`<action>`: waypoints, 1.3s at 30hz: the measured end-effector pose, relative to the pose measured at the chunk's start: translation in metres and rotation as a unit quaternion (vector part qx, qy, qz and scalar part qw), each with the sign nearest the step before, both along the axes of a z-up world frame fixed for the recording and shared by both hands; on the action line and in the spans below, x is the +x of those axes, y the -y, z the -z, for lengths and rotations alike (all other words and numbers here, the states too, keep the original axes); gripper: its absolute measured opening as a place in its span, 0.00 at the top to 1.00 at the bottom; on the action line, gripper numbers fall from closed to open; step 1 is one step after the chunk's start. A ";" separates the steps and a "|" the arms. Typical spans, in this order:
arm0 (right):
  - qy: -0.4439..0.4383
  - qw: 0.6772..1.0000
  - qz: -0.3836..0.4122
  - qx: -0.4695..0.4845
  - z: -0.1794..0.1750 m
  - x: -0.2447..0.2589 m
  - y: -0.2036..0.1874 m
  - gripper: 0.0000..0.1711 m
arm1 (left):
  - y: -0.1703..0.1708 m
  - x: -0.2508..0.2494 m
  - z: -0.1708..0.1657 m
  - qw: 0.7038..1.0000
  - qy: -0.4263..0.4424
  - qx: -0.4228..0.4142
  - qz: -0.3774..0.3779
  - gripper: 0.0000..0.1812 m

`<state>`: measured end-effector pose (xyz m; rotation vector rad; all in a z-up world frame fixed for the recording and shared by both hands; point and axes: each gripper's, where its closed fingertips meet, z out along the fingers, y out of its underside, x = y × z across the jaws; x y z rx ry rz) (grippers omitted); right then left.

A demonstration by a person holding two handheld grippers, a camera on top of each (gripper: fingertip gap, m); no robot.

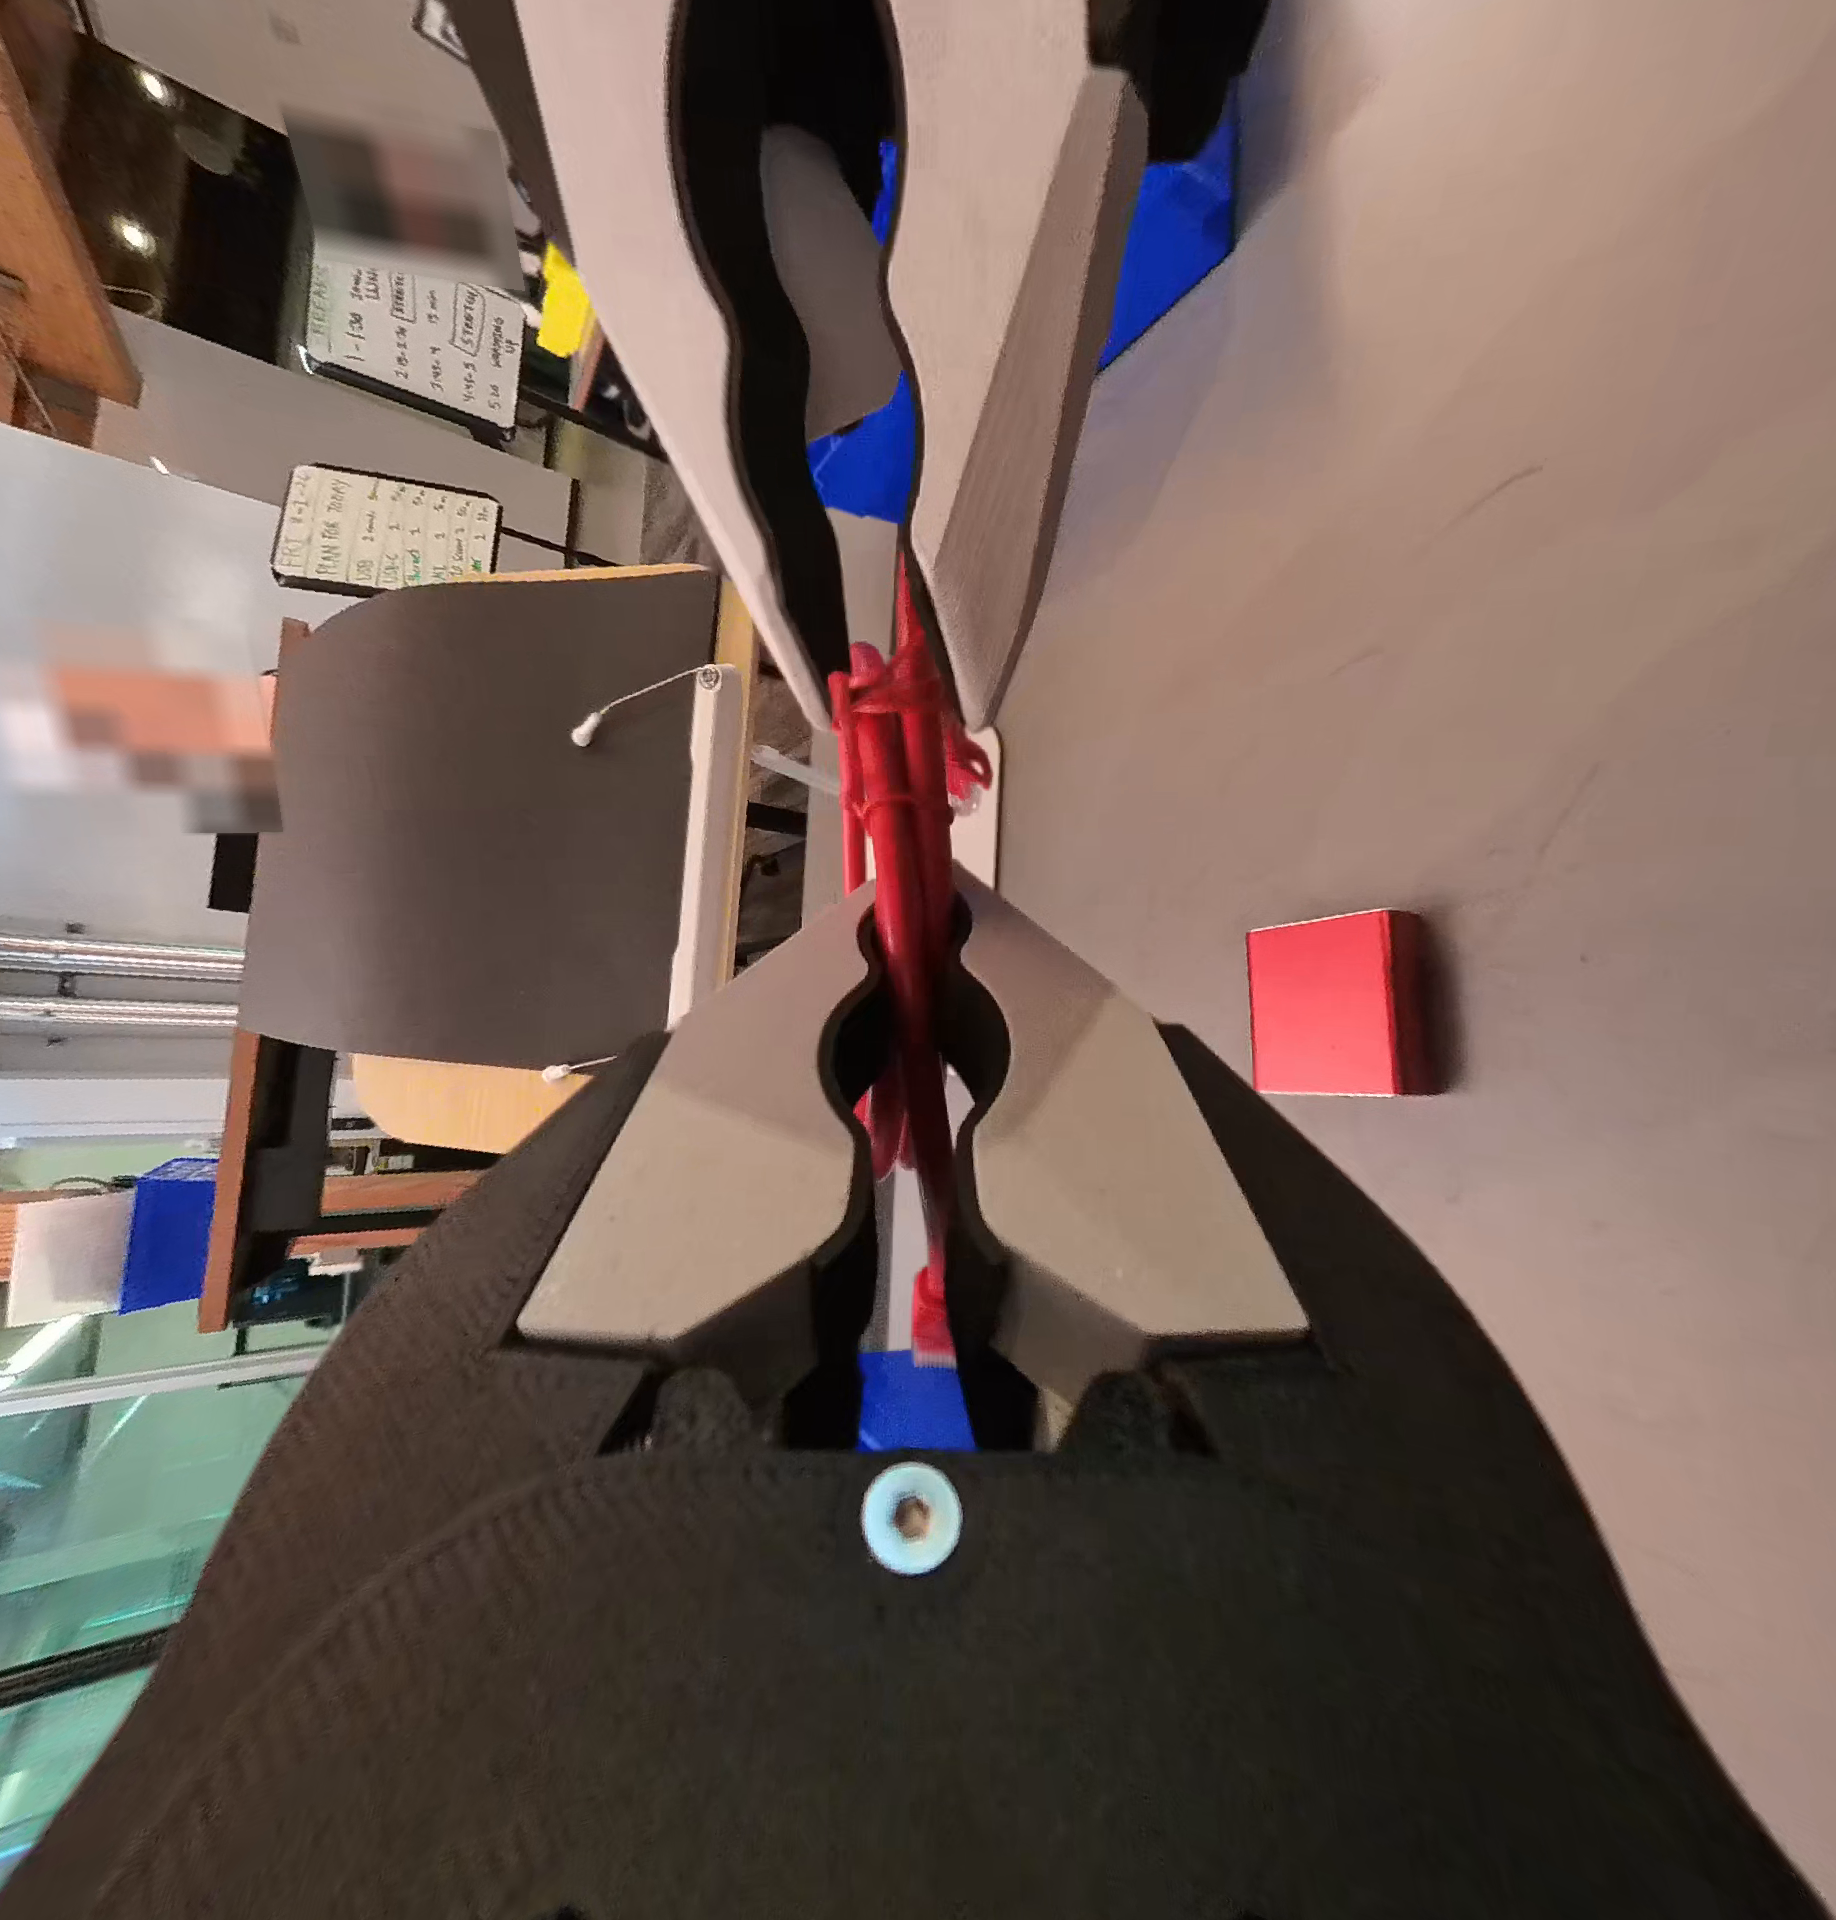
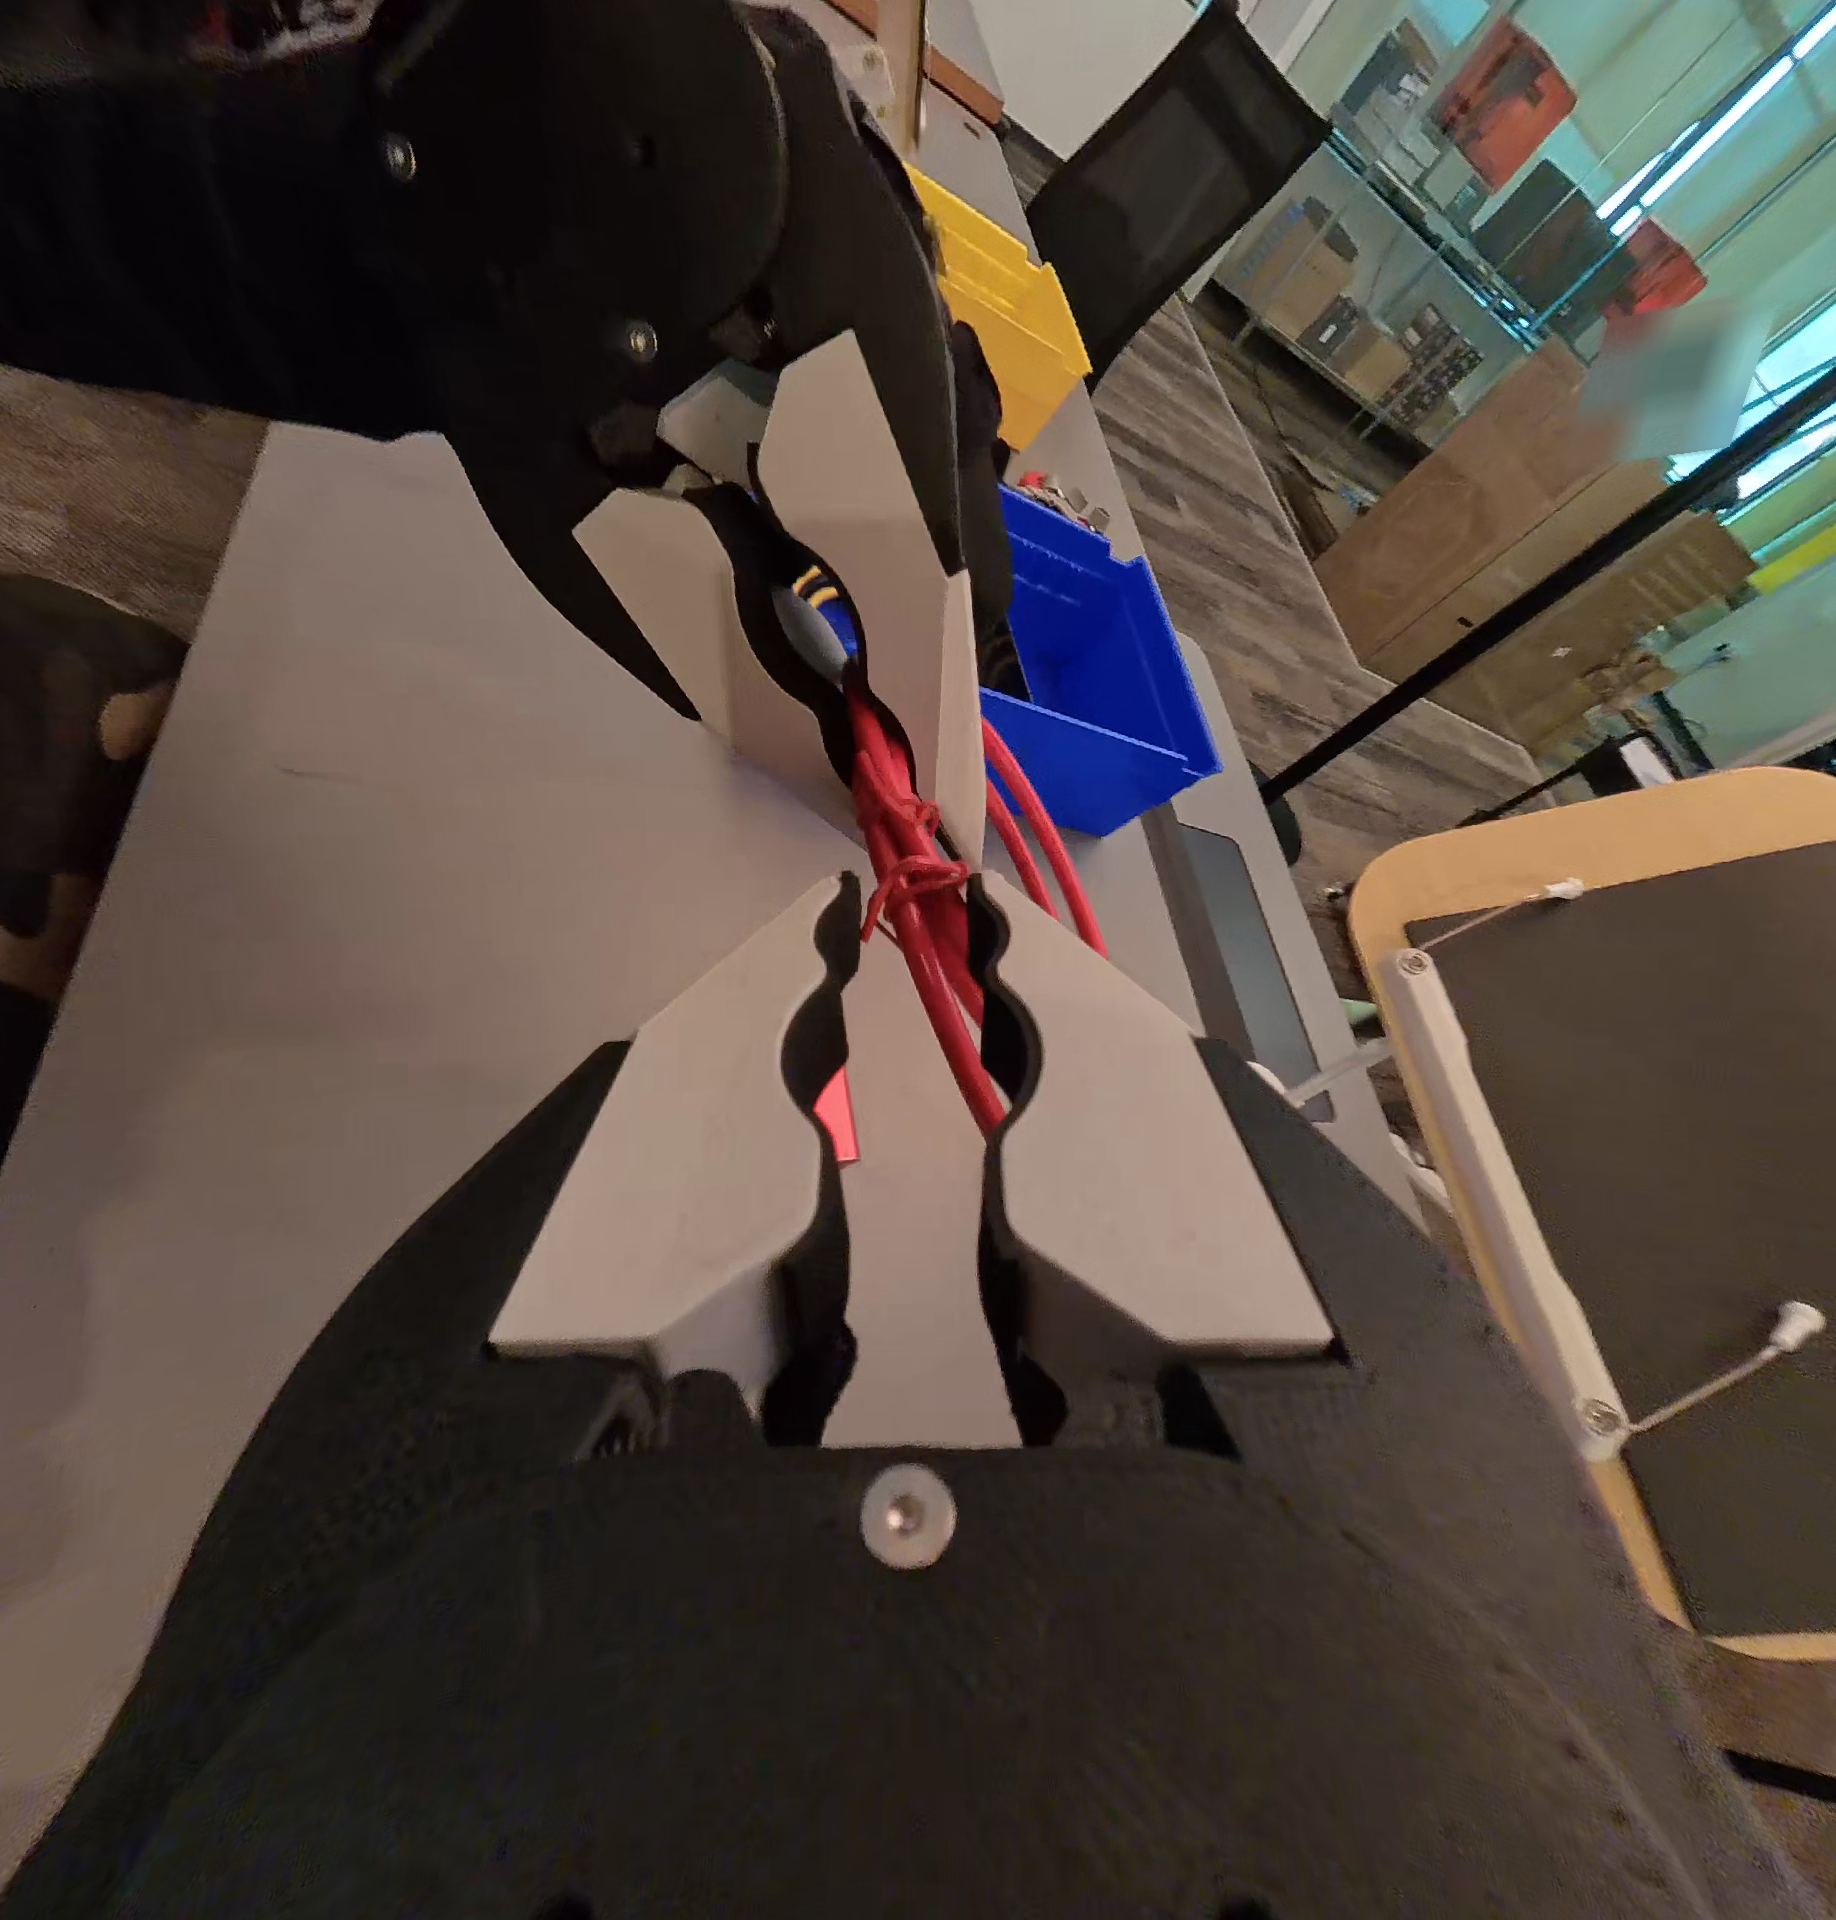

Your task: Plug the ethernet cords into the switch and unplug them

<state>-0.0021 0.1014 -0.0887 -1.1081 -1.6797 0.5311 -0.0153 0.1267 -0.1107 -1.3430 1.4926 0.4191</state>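
Observation:
A bundle of red ethernet cord (image 1: 898,821), bound with a red twist tie, hangs in the air between my two grippers. My left gripper (image 1: 916,914) is shut on the bundle; a red plug (image 1: 929,1320) shows behind its fingers. My right gripper (image 1: 903,717) comes in from the top of that view and closes on the same bundle at the tie. In the right wrist view my right gripper (image 2: 914,883) is on the tied cords (image 2: 919,904) and the left gripper (image 2: 893,810) holds them just beyond. The red switch (image 1: 1340,1003) lies on the grey table, apart; a sliver (image 2: 836,1117) shows.
A blue bin (image 2: 1101,707) and a yellow bin (image 2: 1007,301) stand on the grey table (image 2: 374,831) beyond the grippers. A chair with a dark pad (image 2: 1672,1195) stands past the table's edge. A person's hand (image 2: 20,935) is at the left. The tips of both grippers are at nearly the same place. Left tips and right tips are each some 20 centimetres from the red switch (image 1: 1340,1003).

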 end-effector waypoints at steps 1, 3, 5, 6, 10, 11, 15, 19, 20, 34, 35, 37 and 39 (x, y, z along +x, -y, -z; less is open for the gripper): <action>0.003 1.000 0.004 0.008 0.000 0.000 -0.001 0.90 | 0.000 0.000 0.000 1.000 0.000 -0.001 0.001 1.00; 0.005 1.000 0.011 0.019 -0.001 -0.001 -0.002 0.92 | -0.001 -0.001 0.000 1.000 0.001 -0.001 -0.002 1.00; 0.007 1.000 0.012 0.008 -0.001 -0.002 -0.002 0.93 | -0.001 -0.003 0.001 1.000 -0.005 0.002 -0.005 1.00; 0.007 1.000 0.010 -0.002 0.000 -0.002 -0.001 0.93 | -0.001 -0.003 0.001 1.000 -0.010 0.002 -0.006 1.00; 0.001 0.999 -0.002 -0.047 -0.002 0.000 0.002 0.93 | -0.001 -0.002 0.002 1.000 -0.021 0.006 -0.010 1.00; 0.002 0.999 -0.003 -0.045 -0.001 0.001 0.002 0.93 | -0.001 -0.002 0.002 1.000 -0.021 0.005 -0.010 1.00; 0.014 0.998 -0.007 -0.055 0.001 0.004 0.004 0.93 | 0.000 0.000 0.005 1.000 -0.025 0.000 -0.008 1.00; 0.002 0.995 -0.017 -0.103 -0.003 0.008 0.005 1.00 | -0.002 0.000 0.007 0.999 -0.034 0.006 -0.014 1.00; -0.005 0.992 -0.018 -0.129 -0.004 0.008 0.004 1.00 | -0.002 0.000 0.005 0.999 -0.031 0.009 -0.015 1.00; -0.092 0.908 0.015 -0.408 -0.005 0.002 -0.027 1.00 | -0.005 -0.002 0.013 0.997 -0.068 0.018 -0.037 1.00; -0.096 0.911 0.005 -0.401 -0.008 0.003 -0.025 0.97 | -0.003 -0.002 0.014 0.998 -0.064 0.008 -0.027 1.00; -0.062 0.930 0.009 -0.362 -0.001 0.009 -0.025 0.77 | -0.001 -0.001 0.013 0.999 -0.041 -0.006 -0.020 1.00; -0.030 0.955 0.000 -0.296 0.007 0.016 -0.019 0.70 | 0.001 -0.001 0.013 0.999 -0.037 -0.012 -0.008 1.00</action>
